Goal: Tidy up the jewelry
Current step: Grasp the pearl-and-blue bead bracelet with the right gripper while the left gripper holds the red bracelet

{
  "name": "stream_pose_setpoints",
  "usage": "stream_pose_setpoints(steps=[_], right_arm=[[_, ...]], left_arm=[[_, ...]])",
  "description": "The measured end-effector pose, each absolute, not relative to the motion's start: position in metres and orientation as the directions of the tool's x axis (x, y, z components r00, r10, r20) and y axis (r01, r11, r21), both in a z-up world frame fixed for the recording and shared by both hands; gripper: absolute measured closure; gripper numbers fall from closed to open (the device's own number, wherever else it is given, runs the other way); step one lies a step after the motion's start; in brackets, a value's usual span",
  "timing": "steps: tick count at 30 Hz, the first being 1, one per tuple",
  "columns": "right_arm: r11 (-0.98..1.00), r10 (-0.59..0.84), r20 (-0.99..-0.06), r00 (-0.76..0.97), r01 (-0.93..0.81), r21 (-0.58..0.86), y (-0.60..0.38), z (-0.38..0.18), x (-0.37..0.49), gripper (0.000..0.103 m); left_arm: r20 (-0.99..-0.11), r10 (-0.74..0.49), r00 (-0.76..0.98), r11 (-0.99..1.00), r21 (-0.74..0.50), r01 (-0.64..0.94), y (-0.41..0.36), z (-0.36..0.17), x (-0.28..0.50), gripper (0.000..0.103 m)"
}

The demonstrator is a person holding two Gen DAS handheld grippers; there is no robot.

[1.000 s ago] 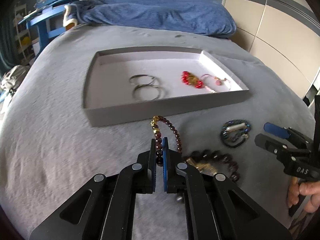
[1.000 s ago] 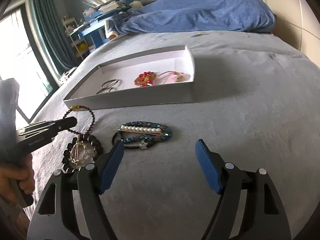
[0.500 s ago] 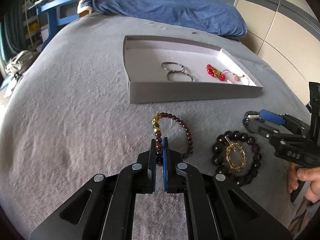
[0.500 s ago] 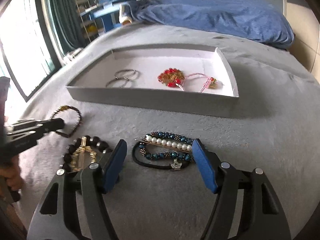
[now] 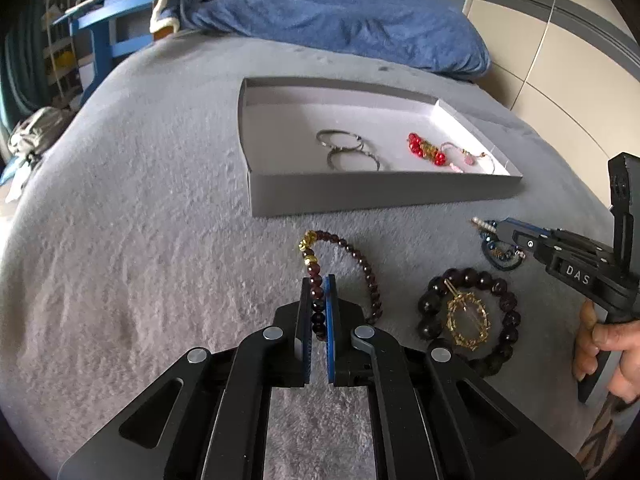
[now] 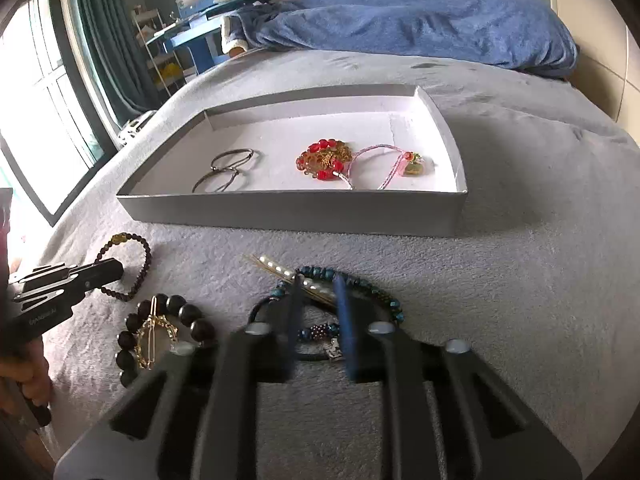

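Note:
My left gripper is shut on a dark red bead bracelet that lies on the grey bedspread. My right gripper is blurred as its jaws are closing. A blue bead bracelet bundle and a pearl hairpin sit between its pads and touch them. The grey tray beyond holds two silver hoops, a red bead piece and a pink cord bracelet. A black bead bracelet with a gold clip lies loose between the two grippers.
A blue blanket lies across the far end of the bed. A blue desk with books stands beyond the left corner, beside a window. A hand holds the right gripper at the right edge.
The right gripper's jaws have gone from wide open to nearly together around the blue bracelet bundle and the pearl hairpin. The left gripper stays shut on the dark red bracelet.

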State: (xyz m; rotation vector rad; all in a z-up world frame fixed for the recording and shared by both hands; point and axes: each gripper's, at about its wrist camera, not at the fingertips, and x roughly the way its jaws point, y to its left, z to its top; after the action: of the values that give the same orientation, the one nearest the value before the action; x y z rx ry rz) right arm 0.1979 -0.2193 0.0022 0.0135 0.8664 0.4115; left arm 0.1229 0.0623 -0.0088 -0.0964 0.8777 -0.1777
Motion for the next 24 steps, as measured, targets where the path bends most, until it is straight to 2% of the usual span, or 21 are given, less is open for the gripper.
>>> stream_pose_setpoints(steps=[6, 7, 9, 10, 12, 14, 18, 22, 23, 24], right_arm=[[0.912, 0.376, -0.727, 0.575, -0.37, 0.179, -0.218, 0.008, 0.194, 0.096], [0.91, 0.378, -0.726, 0.575, -0.376, 0.176, -0.216, 0.008, 0.194, 0.093], [0.907, 0.376, -0.722, 0.58, -0.389, 0.159, -0.212, 0.01, 0.193, 0.078], [0.903, 0.377, -0.72, 0.583, -0.404, 0.146, -0.207, 0.01, 0.192, 0.076], [0.898, 0.368, -0.717, 0.593, -0.426, 0.109, -0.199, 0.013, 0.189, 0.066], [0.892, 0.356, -0.717, 0.599, -0.445, 0.071, -0.191, 0.014, 0.189, 0.063], [0.877, 0.311, -0.737, 0.6, -0.48, -0.02, -0.173, 0.009, 0.194, 0.062], [0.874, 0.285, -0.754, 0.591, -0.483, -0.048, -0.166, 0.001, 0.201, 0.062], [0.876, 0.287, -0.755, 0.589, -0.481, -0.043, -0.167, 0.0, 0.203, 0.065], [0.876, 0.294, -0.754, 0.588, -0.481, -0.034, -0.168, 0.0, 0.204, 0.077]], left_arm=[[-0.767, -0.195, 0.611, 0.981, -0.163, 0.109, 0.065, -0.012, 0.124, 0.097], [-0.771, -0.194, 0.607, 0.981, -0.164, 0.104, 0.065, -0.014, 0.124, 0.097], [-0.775, -0.195, 0.601, 0.981, -0.168, 0.102, 0.066, -0.015, 0.126, 0.097], [-0.776, -0.195, 0.6, 0.981, -0.168, 0.102, 0.065, -0.016, 0.126, 0.097], [-0.778, -0.196, 0.597, 0.98, -0.168, 0.103, 0.065, -0.016, 0.127, 0.097], [-0.78, -0.198, 0.594, 0.98, -0.169, 0.104, 0.065, -0.018, 0.127, 0.097], [-0.782, -0.199, 0.591, 0.98, -0.173, 0.102, 0.065, -0.019, 0.128, 0.097], [-0.781, -0.2, 0.591, 0.98, -0.176, 0.099, 0.065, -0.02, 0.131, 0.097], [-0.781, -0.2, 0.592, 0.979, -0.176, 0.099, 0.065, -0.021, 0.132, 0.097], [-0.781, -0.199, 0.592, 0.98, -0.175, 0.099, 0.065, -0.021, 0.133, 0.097]])
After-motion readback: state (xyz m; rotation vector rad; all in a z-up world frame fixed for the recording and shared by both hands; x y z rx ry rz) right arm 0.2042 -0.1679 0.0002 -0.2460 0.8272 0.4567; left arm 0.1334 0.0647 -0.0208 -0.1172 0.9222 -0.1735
